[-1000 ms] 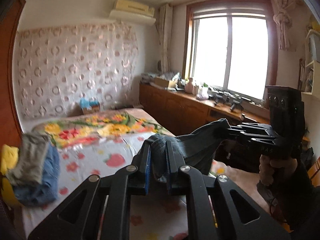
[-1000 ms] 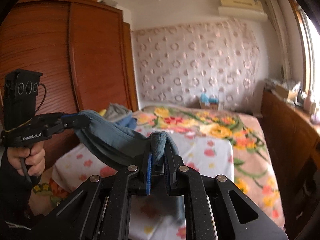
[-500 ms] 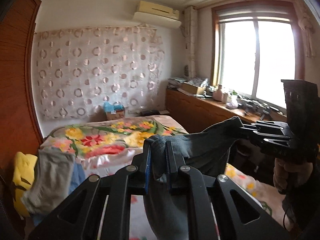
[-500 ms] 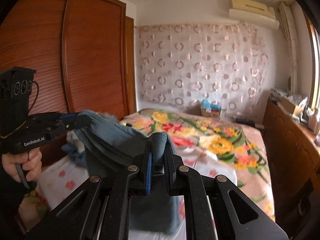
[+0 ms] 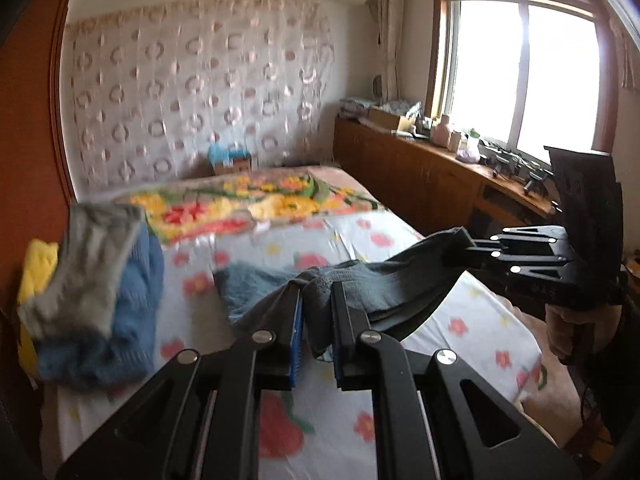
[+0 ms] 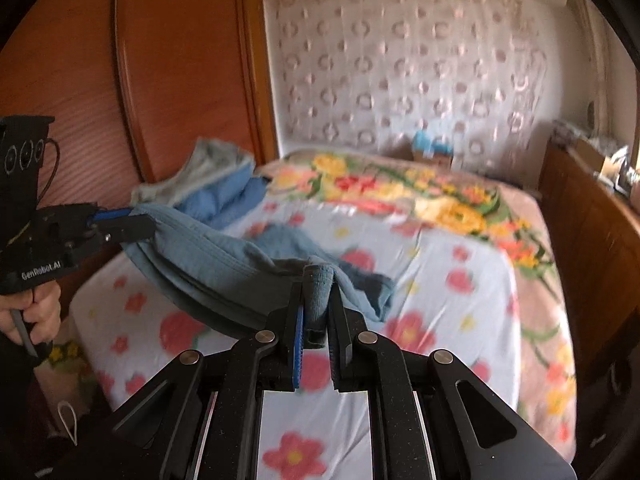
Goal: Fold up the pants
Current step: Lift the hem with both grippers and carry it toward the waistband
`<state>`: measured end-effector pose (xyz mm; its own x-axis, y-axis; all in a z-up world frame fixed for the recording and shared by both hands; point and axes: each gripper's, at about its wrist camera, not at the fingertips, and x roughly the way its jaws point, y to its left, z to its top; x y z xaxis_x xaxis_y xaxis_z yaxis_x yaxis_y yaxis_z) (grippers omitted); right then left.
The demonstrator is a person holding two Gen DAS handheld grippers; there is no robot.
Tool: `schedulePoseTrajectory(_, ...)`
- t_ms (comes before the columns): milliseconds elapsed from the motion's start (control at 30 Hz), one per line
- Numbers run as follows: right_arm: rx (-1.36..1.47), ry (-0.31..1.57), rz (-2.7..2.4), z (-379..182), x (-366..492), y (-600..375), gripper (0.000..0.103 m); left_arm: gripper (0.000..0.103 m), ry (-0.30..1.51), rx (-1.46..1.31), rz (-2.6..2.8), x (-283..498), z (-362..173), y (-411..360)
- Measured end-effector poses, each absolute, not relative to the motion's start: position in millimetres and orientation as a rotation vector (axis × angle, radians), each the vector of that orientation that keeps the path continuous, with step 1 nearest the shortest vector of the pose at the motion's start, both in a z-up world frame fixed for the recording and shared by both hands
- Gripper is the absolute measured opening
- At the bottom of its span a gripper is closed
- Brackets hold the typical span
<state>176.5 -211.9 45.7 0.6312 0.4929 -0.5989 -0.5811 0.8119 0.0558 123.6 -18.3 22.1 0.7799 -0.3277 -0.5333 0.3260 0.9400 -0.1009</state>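
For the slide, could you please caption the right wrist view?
Two shut black grippers, right and left, stretch grey-blue pants over a floral-sheeted bed.

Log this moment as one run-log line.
left tool: shut on pants | right tool: shut on pants | far end draped on bed

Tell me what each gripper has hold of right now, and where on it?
Both hold the blue-grey pants: left gripper and right gripper each pinch a bunched edge at opposite ends.
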Motion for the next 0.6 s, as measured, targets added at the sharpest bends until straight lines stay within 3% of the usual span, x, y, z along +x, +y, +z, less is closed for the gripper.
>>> schedulePoseTrajectory(600, -0.132, 0.717, 0.624, 5, 126, -208, 0.007, 0.010, 0.651, -0.028, -0.378, 77, -16, -18)
